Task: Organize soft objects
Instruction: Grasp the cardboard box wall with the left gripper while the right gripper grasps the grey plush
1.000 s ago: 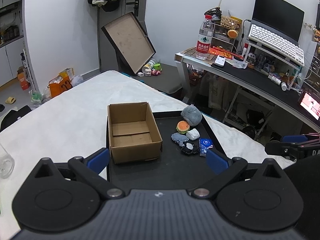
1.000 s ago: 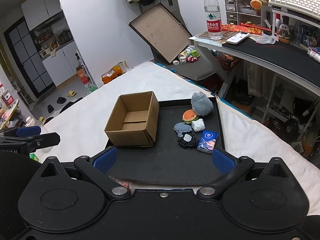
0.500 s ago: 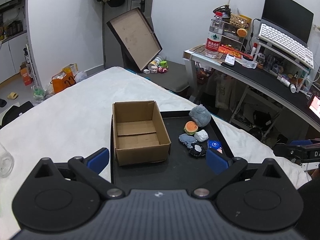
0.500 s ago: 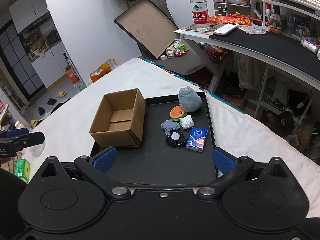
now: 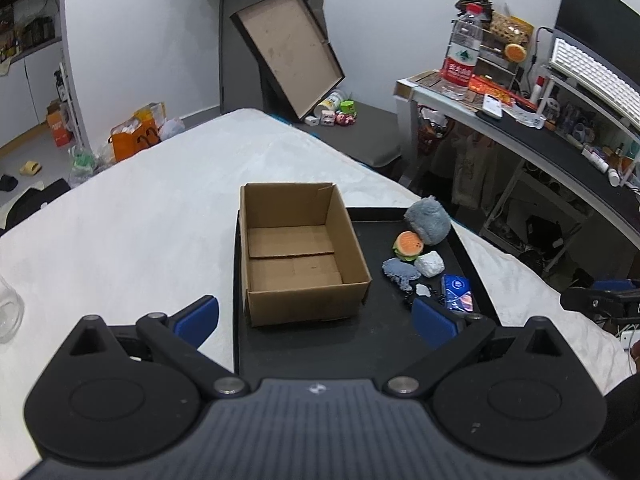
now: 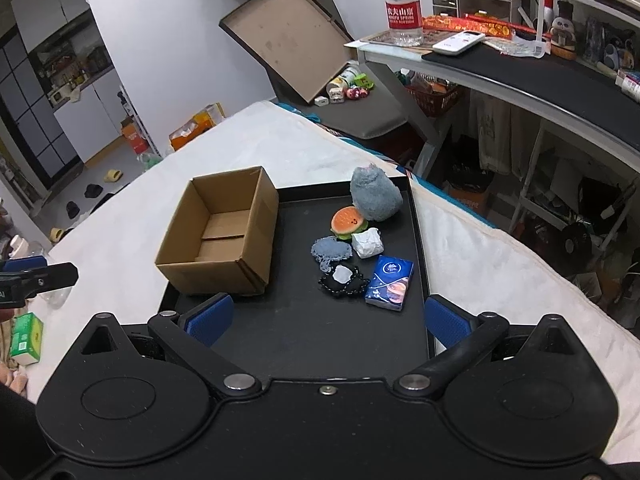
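Both views have closed in on the tray [image 6: 420, 240] over the last second, left gripper [image 5: 316, 314] and right gripper [image 6: 326, 314] both wide and empty, toys [image 6: 352, 220] beside the bare box [image 6: 224, 236], so sorting looks unstarted

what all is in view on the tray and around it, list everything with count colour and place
tray: 1, black, on the white bedcover
cardboard box: 1, brown, open and empty, tray's left side
plush toy: 1, grey, tray's far right corner
burger toy: 1, orange, beside the plush
wrapped lump: 1, white, right of burger
fuzzy pad: 1, blue-grey, mid tray
frilly piece: 1, black, white centre
tissue pack: 1, blue, near right rim
water bottle: 1, clear, red label, desk
left gripper: jaws open, blue pads
right gripper: jaws open, blue pads
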`<action>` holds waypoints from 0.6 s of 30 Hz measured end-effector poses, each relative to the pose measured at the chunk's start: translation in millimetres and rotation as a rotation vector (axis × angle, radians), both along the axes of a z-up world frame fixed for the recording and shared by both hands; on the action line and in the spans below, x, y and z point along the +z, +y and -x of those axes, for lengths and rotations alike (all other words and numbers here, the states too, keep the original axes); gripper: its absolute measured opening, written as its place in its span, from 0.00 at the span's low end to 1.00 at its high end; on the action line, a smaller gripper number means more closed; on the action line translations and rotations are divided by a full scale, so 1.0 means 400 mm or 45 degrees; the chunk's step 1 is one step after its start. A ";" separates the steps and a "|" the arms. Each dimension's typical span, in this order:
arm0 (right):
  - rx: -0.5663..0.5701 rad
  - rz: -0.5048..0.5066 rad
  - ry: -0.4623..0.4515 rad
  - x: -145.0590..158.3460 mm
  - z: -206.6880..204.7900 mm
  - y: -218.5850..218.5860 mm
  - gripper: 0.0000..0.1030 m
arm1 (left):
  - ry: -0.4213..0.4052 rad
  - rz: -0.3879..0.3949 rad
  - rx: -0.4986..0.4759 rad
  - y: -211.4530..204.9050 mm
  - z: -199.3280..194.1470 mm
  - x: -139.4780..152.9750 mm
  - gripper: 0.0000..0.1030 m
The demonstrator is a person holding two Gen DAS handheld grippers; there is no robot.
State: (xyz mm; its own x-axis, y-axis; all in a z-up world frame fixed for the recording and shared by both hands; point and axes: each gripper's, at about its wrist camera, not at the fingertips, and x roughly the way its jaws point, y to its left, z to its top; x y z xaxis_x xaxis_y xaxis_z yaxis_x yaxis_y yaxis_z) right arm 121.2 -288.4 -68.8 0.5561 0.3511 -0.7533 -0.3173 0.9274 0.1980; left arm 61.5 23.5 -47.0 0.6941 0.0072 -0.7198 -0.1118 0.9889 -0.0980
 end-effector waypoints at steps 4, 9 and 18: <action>0.001 0.014 0.027 -0.024 -0.031 0.010 1.00 | 0.024 0.008 0.032 0.026 -0.025 -0.022 0.99; -0.001 0.018 0.037 -0.048 -0.066 0.020 1.00 | 0.055 0.022 0.042 0.046 -0.056 -0.049 0.99; -0.018 0.014 0.069 -0.099 -0.148 0.036 1.00 | 0.116 0.026 0.085 0.081 -0.120 -0.112 0.99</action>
